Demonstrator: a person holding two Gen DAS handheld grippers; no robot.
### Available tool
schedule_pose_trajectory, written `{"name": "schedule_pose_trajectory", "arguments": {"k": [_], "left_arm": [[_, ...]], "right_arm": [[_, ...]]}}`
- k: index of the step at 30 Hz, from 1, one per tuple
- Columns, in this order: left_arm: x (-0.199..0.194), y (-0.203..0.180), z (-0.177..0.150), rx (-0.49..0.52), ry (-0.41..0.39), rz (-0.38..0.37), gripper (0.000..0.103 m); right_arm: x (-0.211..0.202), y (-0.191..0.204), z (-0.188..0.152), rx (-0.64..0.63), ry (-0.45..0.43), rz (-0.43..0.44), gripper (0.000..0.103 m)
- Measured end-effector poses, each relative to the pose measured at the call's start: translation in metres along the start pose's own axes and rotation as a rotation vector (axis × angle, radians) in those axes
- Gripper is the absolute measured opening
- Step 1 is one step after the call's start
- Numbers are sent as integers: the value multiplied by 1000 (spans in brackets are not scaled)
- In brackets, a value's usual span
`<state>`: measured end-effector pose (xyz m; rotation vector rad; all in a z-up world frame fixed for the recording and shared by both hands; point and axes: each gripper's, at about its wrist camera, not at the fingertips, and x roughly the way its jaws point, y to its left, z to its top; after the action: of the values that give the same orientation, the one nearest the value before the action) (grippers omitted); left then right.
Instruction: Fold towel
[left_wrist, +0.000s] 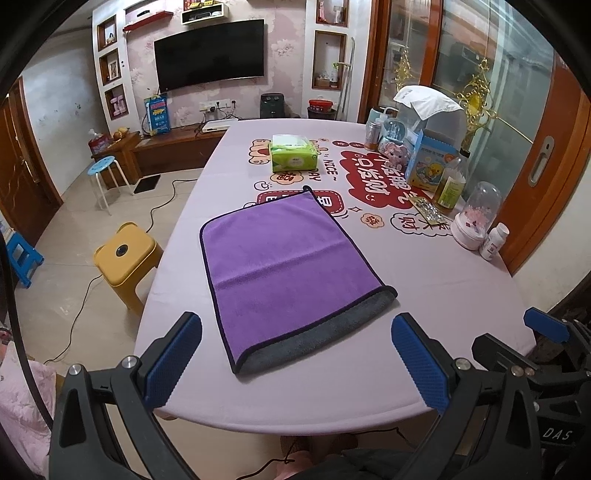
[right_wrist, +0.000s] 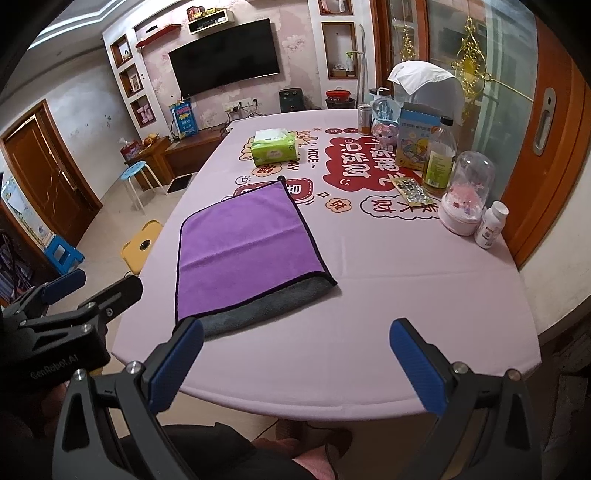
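Lying flat on the surface (left_wrist: 369, 387) just ahead of both spread, empty hand-held grippers, left (left_wrist: 295, 358) and right (right_wrist: 295, 363), the apparently once-folded purple towel (left_wrist: 280, 266) could slide or bunch if only its top layer gets pinched.

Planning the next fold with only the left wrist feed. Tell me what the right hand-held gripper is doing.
Observer: The right hand-held gripper is wide open, with nothing between its fingers.
Operator: Give its position against the towel.
Observer: It hangs by the near edge of the table. The towel lies ahead and to its left, untouched.
Operator: Describe the left one from outside.
Observer: The left hand-held gripper appears beyond the table's left edge, apart from the towel.
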<state>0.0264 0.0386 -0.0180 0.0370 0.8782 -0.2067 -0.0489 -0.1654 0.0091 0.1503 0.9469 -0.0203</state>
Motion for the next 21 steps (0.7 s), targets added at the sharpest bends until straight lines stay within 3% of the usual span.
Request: {"name": "schedule_pose_trajectory", "arguments": {"k": [11, 21], "left_arm": [[26, 34, 6, 19, 55, -35, 102], [59, 55, 4, 8, 83, -75, 102]], "right_arm": [[12, 8, 8, 48, -37, 15, 101], [43, 3, 14, -77, -46, -10, 101]]}}
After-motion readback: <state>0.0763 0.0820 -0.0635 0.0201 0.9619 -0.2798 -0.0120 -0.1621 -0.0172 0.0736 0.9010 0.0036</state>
